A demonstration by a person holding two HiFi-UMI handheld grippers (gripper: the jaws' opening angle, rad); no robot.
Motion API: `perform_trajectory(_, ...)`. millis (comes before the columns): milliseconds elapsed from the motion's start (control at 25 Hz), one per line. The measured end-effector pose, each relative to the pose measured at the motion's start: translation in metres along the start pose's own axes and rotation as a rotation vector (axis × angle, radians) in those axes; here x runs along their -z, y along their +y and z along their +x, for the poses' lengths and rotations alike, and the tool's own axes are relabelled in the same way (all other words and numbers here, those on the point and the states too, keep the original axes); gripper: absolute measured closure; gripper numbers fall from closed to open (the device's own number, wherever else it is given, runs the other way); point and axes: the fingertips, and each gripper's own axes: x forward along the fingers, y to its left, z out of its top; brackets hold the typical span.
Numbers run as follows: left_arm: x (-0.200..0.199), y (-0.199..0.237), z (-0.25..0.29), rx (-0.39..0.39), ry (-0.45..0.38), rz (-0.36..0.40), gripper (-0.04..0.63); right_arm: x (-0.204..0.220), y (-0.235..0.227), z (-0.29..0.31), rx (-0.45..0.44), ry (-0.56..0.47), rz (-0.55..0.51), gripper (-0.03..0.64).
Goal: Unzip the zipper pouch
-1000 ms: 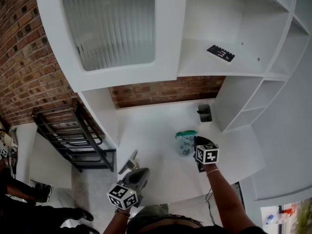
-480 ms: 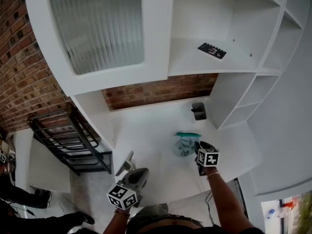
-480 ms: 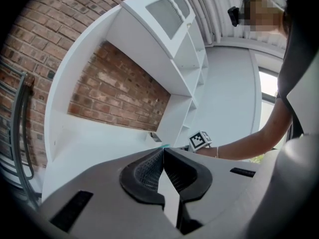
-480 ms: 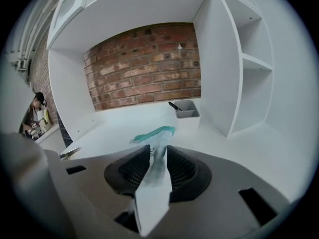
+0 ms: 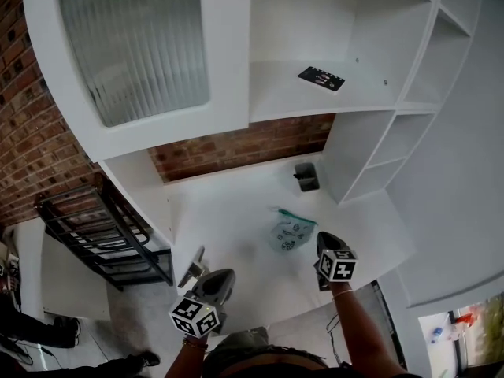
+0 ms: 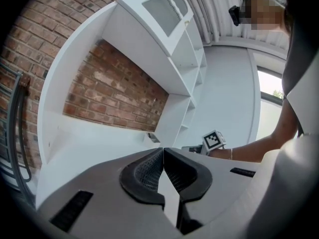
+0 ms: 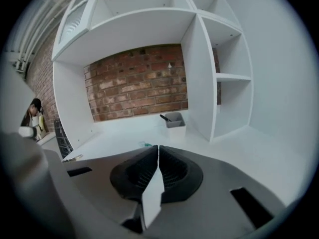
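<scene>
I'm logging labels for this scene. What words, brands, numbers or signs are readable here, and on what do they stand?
No text can be read.
Pouch: dark print, too small to read.
Black flat thing on the shelf: pale marks, too small to read.
Marker cubes: black-and-white square patterns, no letters or digits.

The zipper pouch (image 5: 293,232) at mid-frame in the head view is see-through, with dark printed motifs and a green zip strip, against a white desk (image 5: 228,227) and a red-brown brick wall (image 5: 236,150) with pale mortar lines. Toward the upper right are a small grey container (image 5: 306,176) and a black flat item (image 5: 320,78) on a white shelf (image 5: 276,101), and at the left a black metal rack (image 5: 102,227). The left gripper (image 6: 162,151) and right gripper (image 7: 158,148) are grey with black ribbed pads (image 6: 144,171), each bearing a white cube (image 5: 194,316) with black square markers.
</scene>
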Motion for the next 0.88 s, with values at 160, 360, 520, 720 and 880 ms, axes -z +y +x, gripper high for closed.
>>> perform_trajectory(160,-0.004,0.000,0.005,-0.018,-0.005,0.011,0.591,-0.010,0.012,-0.025,-0.031,-0.068,0.028,0.617)
perform_trajectory(360,-0.007,0.001,0.006,-0.040,-0.011,0.027,0.591,-0.018,0.032,-0.051,-0.056,-0.125,0.014,0.617)
perform_trajectory(520,-0.011,0.002,0.005,-0.069,-0.029,0.034,0.591,-0.022,0.047,-0.069,-0.071,-0.166,0.001,0.617)
perform_trajectory(720,-0.017,0.001,0.006,-0.074,-0.043,0.048,0.591,-0.022,0.053,-0.083,-0.070,-0.197,0.029,0.617)
perform_trajectory(880,-0.019,-0.002,0.004,-0.074,-0.046,0.054,0.591,-0.020,0.054,-0.091,-0.064,-0.200,0.025,0.617)
